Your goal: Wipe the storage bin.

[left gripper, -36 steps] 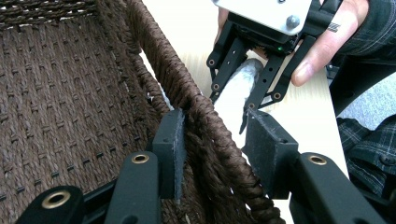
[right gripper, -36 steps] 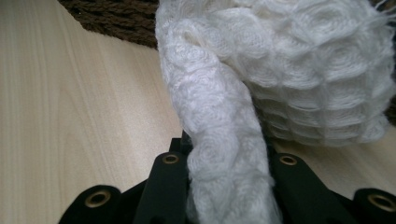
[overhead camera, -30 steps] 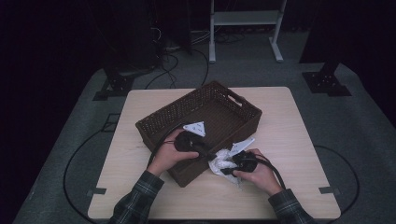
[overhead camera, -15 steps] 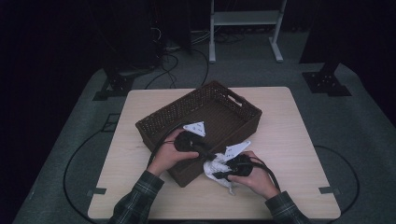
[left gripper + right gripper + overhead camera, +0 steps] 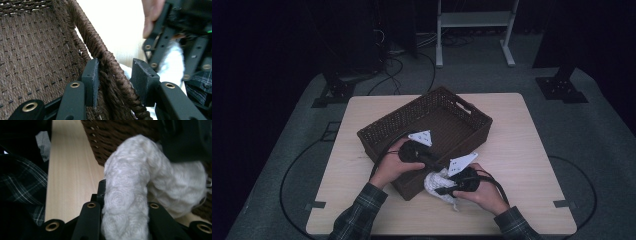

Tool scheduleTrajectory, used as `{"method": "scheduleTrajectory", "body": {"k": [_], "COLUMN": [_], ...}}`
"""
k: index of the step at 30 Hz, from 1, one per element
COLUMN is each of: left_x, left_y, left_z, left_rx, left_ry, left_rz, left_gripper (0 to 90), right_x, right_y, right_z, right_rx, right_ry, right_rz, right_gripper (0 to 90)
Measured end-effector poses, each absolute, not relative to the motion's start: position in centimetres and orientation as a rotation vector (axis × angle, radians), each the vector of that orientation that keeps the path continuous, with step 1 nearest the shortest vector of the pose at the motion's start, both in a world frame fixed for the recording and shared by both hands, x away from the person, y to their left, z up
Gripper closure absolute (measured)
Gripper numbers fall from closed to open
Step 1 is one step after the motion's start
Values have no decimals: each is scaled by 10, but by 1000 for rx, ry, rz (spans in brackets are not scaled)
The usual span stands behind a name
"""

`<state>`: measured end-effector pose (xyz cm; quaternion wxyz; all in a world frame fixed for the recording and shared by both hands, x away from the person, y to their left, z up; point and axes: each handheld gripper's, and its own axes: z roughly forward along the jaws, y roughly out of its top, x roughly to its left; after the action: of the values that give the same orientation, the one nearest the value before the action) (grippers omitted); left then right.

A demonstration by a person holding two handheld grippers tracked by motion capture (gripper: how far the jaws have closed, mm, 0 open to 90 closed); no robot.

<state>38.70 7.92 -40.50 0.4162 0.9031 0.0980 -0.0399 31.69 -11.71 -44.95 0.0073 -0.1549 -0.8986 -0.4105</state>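
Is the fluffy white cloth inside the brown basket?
No, the white cloth sits outside the basket, on the table beside its near wall, squeezed in the right claw.

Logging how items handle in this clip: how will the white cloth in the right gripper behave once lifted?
The white cloth will probably flop: it bends limply over the right gripper, which is shut on it. Its fluffy, textured weave suggests it is light and unlikely to slip. Loose ends might snag on the woven basket close beside it.
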Motion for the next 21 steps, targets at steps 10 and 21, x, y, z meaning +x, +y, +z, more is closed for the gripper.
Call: {"method": "scheduleTrajectory", "body": {"k": [10, 21], "left_x": [387, 386], "left_y": [79, 79], "left_z": [-405, -405], "left_rx": [2267, 2263], "left_ry": [245, 254], "left_rz": [-99, -104], "left_gripper": [572, 571], "right_x": [332, 324], "right_y": [-122, -117], "right_z": [-471, -469], "right_rx": [-620, -526], "right_ry": [-2857, -2879], "right_rz": [-1127, -1155], "right_gripper": [744, 744]}}
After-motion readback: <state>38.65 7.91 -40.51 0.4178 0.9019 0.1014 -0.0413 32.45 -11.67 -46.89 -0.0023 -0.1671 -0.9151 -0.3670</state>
